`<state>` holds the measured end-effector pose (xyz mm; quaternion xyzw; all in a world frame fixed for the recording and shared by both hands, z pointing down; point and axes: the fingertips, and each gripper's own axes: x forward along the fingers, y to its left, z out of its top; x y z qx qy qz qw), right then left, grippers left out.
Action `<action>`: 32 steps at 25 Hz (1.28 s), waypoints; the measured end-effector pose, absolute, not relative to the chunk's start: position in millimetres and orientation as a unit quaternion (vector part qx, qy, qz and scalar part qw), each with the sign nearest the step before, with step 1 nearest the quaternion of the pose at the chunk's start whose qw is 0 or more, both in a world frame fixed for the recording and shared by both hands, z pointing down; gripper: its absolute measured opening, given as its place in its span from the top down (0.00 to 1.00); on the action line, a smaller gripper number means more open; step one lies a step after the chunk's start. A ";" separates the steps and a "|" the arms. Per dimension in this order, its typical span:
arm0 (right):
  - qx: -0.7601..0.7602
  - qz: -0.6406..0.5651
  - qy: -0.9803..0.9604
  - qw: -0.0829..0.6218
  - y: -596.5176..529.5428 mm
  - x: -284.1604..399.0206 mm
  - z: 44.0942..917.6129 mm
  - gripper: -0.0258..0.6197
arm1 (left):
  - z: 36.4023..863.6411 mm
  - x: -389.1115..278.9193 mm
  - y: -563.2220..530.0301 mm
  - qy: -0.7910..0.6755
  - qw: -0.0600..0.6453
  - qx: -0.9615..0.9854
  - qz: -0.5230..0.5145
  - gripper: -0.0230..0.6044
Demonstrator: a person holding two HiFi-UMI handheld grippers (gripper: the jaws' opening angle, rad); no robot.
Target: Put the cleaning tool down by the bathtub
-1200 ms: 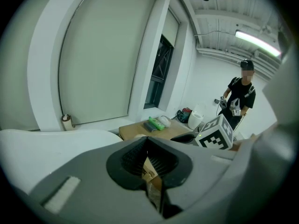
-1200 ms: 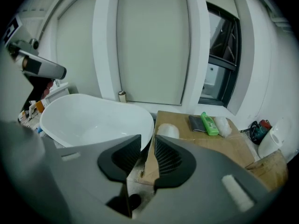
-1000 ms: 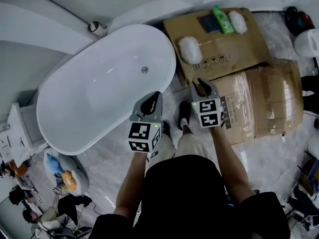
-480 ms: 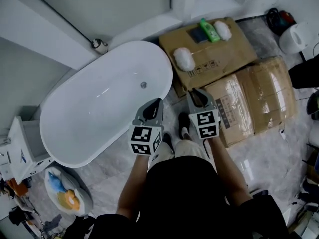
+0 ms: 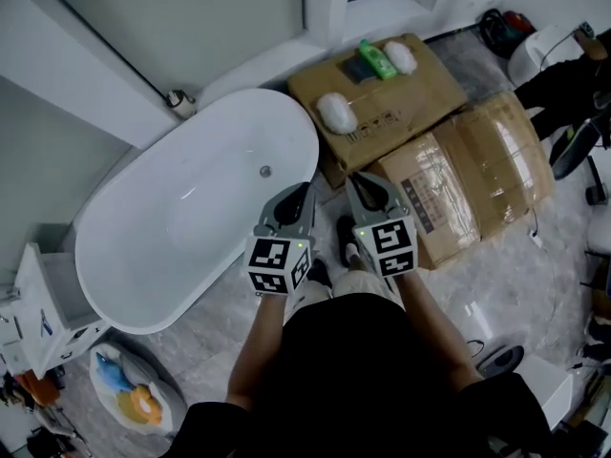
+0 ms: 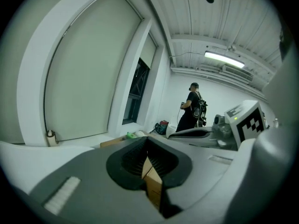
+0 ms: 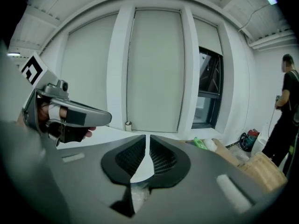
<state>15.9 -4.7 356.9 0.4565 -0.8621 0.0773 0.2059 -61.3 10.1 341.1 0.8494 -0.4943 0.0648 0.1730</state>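
Observation:
The white oval bathtub (image 5: 181,232) fills the left of the head view. A white fluffy cleaning pad (image 5: 336,113) lies on a flat cardboard box (image 5: 420,98). Farther back on that box are a green bottle (image 5: 378,60), a dark sponge (image 5: 357,66) and a second white pad (image 5: 401,57). My left gripper (image 5: 297,192) is held over the tub's near rim, and my right gripper (image 5: 364,182) is over the floor beside the boxes. Both are shut with nothing between the pads (image 6: 140,157) (image 7: 156,158). The green bottle (image 7: 200,143) shows far ahead in the right gripper view.
A large taped cardboard box (image 5: 473,184) stands right of the person's feet (image 5: 349,237). A drain (image 5: 265,171) sits in the tub floor. Another person (image 6: 191,108) stands at the far right of the room. A basin with toys (image 5: 129,399) lies at lower left on the marble floor.
The head view has swung, so the tub and the boxes shifted left and down. Both grippers stayed shut and empty and have drawn a little closer together.

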 end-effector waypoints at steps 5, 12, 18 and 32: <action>0.466 0.066 -0.864 0.175 10.5 11.9 326.7 0.92 | 323.8 -59.5 21.4 -0.480 0.158 0.861 0.061 0.96; 0.467 0.047 -0.869 0.154 25.5 5.9 296.9 0.93 | 300.7 -67.7 33.9 -0.479 0.138 0.866 0.051 0.96; 0.465 0.039 -0.875 0.128 27.2 1.4 272.4 0.95 | 285.5 -75.3 34.5 -0.484 0.123 0.865 0.043 0.96; 0.457 0.032 -0.882 0.108 35.2 8.1 250.4 0.95 | 265.1 -63.6 36.2 -0.478 0.103 0.871 0.037 0.96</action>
